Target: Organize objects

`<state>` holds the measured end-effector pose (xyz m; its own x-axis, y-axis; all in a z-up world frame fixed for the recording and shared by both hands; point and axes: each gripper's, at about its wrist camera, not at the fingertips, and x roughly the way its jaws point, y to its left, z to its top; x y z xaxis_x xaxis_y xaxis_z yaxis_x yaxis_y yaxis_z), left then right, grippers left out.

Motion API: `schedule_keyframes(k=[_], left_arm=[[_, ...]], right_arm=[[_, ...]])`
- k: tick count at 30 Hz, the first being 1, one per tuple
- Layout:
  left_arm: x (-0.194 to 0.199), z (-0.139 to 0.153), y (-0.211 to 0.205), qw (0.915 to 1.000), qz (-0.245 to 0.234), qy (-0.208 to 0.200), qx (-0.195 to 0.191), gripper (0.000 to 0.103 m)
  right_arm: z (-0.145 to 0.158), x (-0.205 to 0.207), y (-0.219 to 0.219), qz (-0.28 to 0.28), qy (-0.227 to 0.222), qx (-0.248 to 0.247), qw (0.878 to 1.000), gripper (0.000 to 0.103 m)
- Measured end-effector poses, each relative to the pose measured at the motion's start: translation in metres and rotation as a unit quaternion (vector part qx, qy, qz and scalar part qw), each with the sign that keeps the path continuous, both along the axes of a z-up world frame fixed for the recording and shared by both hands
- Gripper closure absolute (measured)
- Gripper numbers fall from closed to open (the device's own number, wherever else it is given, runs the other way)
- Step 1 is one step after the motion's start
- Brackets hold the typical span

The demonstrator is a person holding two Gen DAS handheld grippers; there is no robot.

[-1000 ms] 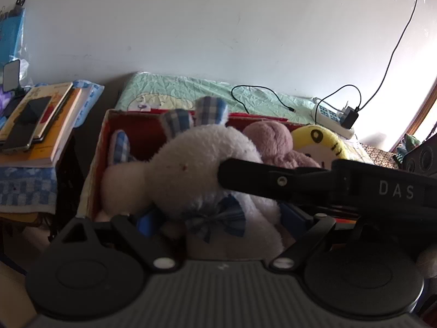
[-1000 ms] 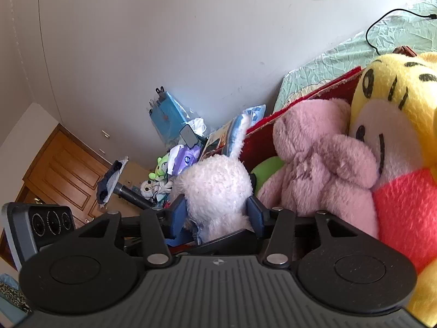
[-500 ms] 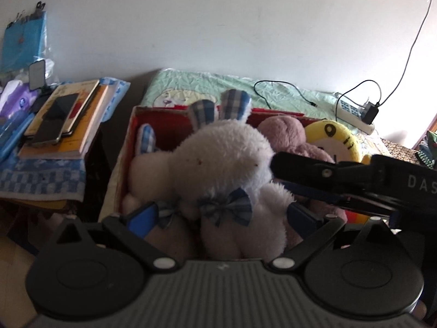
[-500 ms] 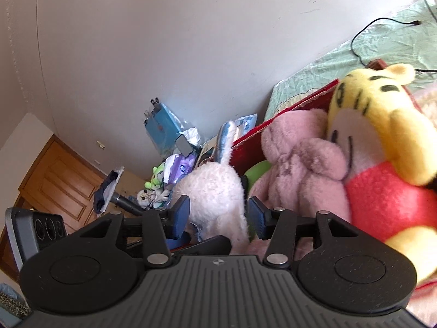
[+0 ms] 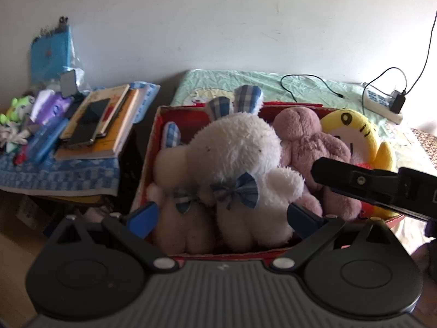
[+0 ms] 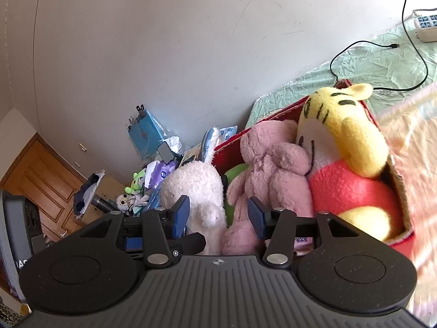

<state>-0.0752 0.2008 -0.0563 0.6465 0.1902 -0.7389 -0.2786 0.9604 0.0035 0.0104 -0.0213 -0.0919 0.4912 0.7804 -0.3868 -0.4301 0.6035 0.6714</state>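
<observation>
Left gripper (image 5: 222, 214) spread wide, right gripper (image 6: 217, 211) parted, each holding nothing; beyond, red box (image 5: 153, 147) containing 2 white rabbits (image 5: 235, 153), 1 pink bear (image 5: 314, 139), 1 yellow tiger (image 6: 344, 125); packing seemingly finished, next move: withdraw clear.

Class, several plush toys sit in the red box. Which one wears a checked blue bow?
The white fluffy rabbit plush with checked ears; the pink plush and yellow bear plush beside it show no bow.

white bunny (image 5: 232, 153), blue plaid ears | pink plush (image 5: 308, 139) | yellow-red bear (image 6: 347, 136) | red box (image 5: 148, 153)
</observation>
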Motion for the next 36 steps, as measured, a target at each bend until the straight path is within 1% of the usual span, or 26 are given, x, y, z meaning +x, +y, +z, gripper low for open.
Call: schedule_keyframes(k=[5, 8, 12, 16, 23, 26, 33, 36], left_arm=[[-0.001, 0.000, -0.009, 0.9998, 0.001, 0.018, 0.001, 0.002], [-0.003, -0.001, -0.015, 0.9996, 0.008, 0.022, 0.012, 0.002], [-0.007, 0.000, -0.022, 0.9995, 0.004, 0.027, 0.012, 0.002], [-0.011, 0.002, -0.032, 0.9994, -0.002, 0.028, 0.021, 0.002], [-0.016, 0.002, -0.043, 0.9989, -0.006, 0.036, 0.029, 0.002], [-0.018, 0.003, -0.045, 0.9988, -0.006, 0.037, 0.033, 0.002], [-0.021, -0.001, -0.052, 0.9982, -0.001, 0.050, 0.033, 0.002], [-0.025, 0.001, -0.059, 0.9982, -0.001, 0.048, 0.036, 0.002]], right_arm=[[0.004, -0.009, -0.004, -0.019, -0.015, -0.024, 0.999, 0.052], [0.003, -0.011, -0.009, -0.027, -0.012, -0.031, 0.999, 0.052], [0.001, -0.015, -0.017, -0.044, -0.003, -0.033, 0.998, 0.051], [0.003, -0.019, -0.023, -0.056, -0.003, -0.040, 0.998, 0.051], [0.008, -0.031, -0.024, -0.076, -0.024, -0.075, 0.994, 0.051], [0.010, -0.034, -0.027, -0.082, -0.030, -0.082, 0.993, 0.051], [0.015, -0.044, -0.032, -0.102, -0.048, -0.125, 0.986, 0.051], [0.017, -0.043, -0.035, -0.110, -0.053, -0.148, 0.981, 0.051]])
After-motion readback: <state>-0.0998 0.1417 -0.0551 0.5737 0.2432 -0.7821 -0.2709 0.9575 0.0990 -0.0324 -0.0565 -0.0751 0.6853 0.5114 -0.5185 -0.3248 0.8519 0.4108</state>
